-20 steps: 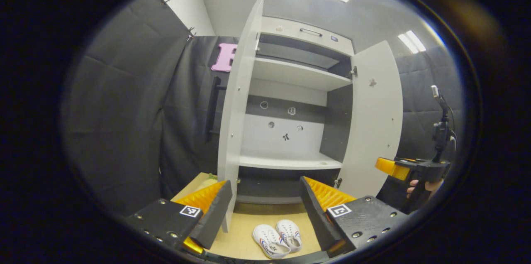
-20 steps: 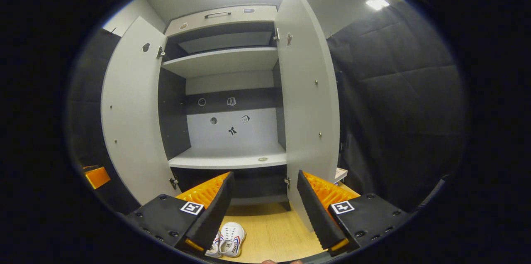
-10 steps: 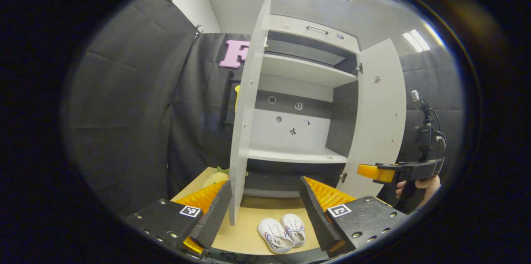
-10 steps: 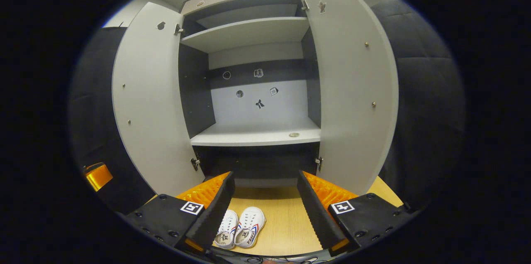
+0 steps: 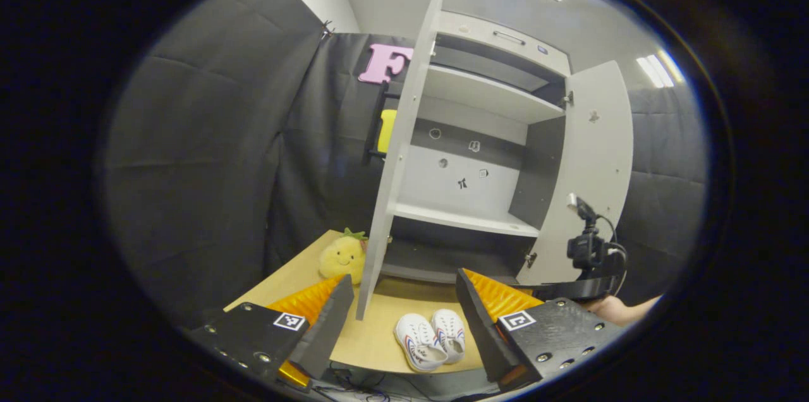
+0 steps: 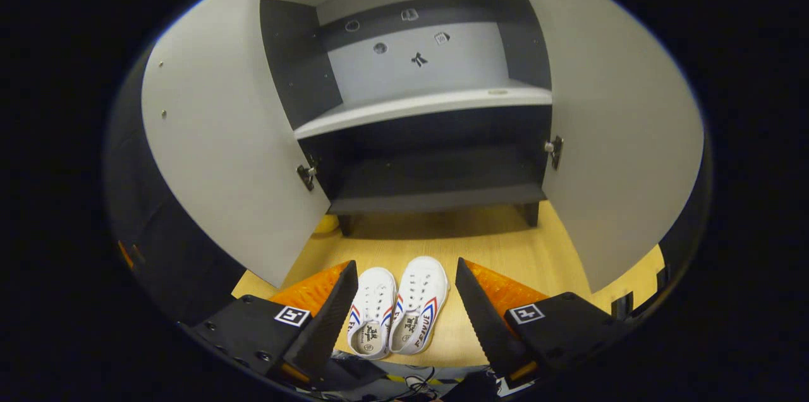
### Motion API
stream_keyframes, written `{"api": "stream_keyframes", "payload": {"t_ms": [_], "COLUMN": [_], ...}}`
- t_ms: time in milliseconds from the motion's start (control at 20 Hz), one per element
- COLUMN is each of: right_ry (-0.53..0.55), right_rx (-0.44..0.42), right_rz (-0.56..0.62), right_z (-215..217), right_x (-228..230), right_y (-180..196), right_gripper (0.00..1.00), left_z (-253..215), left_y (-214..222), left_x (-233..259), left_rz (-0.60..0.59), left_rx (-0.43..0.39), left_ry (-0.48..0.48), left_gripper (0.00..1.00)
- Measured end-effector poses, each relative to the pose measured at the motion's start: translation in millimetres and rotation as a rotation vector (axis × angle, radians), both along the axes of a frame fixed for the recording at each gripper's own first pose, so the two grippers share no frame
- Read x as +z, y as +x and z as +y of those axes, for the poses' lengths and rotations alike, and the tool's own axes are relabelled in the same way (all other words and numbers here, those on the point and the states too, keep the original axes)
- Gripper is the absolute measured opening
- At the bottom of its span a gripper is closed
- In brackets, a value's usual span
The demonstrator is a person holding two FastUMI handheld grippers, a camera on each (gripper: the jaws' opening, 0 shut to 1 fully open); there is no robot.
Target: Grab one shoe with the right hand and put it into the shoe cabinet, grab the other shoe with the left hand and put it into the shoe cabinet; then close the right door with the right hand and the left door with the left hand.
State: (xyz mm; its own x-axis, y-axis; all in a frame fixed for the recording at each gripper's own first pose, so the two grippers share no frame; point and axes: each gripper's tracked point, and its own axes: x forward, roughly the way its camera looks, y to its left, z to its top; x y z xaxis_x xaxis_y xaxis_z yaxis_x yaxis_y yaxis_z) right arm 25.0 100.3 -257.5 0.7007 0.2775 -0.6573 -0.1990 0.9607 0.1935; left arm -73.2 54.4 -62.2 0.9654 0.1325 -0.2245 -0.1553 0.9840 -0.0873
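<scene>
1. Two white shoes lie side by side and touching on the wooden floor (image 6: 505, 244), near its front edge, toes toward the cabinet (image 6: 430, 105). In the right gripper view they are the left shoe (image 6: 373, 311) and the right shoe (image 6: 419, 304); in the left gripper view the pair (image 5: 431, 339) sits in front of the cabinet.
2. The right gripper (image 6: 401, 320) hangs just above the pair with its two fingers spread apart, one outside each shoe, gripping nothing; whether they touch the shoes cannot be told.
3. The left gripper (image 5: 404, 320) is held farther back, its two fingers also spread apart and empty, the pair showing between them.
4. The cabinet has two doors, both swung open: the left door (image 6: 221, 130) and the right door (image 6: 619, 136). Inside are a pale shelf (image 6: 417, 105) and a dark bottom shelf (image 6: 436, 200) with nothing on either.
5. One yellow plush toy (image 5: 341, 256) sits on the floor beside the left door's outer face.
6. In the left gripper view a person's hand (image 5: 616, 308) shows at the right, near the right door.
</scene>
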Motion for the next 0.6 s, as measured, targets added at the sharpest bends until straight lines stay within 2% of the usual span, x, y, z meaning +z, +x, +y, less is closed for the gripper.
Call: {"api": "stream_keyframes", "payload": {"t_ms": [150,350,400,450,500,600], "right_ry": [-0.004,-0.099,-0.118,-0.129,-0.134,-0.14], "right_rx": [0.004,0.033,0.041,0.051,0.058,0.059], "right_rz": [0.097,0.147,0.155,0.172,0.196,0.232], "right_z": [9.8,16.1,20.2,24.0,28.7,36.1], "right_x": [-41.0,-85.6,-96.1,-105.8,-116.5,-137.1], "right_y": [-2.2,4.1,6.9,6.2,5.4,5.9], "right_gripper": [0.98,0.96,0.94,0.77,0.76,0.76], "left_z": [5.7,9.8,9.9,9.7,8.3,7.1], "left_y": [-9.0,-15.5,-16.1,-14.5,-13.2,-13.9], "left_x": [-10.6,-26.0,-30.5,-34.3,-36.0,-39.6], "left_rz": [0.03,0.073,0.082,0.093,0.103,0.117], "left_rx": [0.027,0.045,0.046,0.047,0.048,0.046], "left_ry": [0.0,-0.007,-0.006,-0.006,-0.007,-0.01], "left_gripper": [0.92,0.93,0.94,0.94,0.92,0.94]}}
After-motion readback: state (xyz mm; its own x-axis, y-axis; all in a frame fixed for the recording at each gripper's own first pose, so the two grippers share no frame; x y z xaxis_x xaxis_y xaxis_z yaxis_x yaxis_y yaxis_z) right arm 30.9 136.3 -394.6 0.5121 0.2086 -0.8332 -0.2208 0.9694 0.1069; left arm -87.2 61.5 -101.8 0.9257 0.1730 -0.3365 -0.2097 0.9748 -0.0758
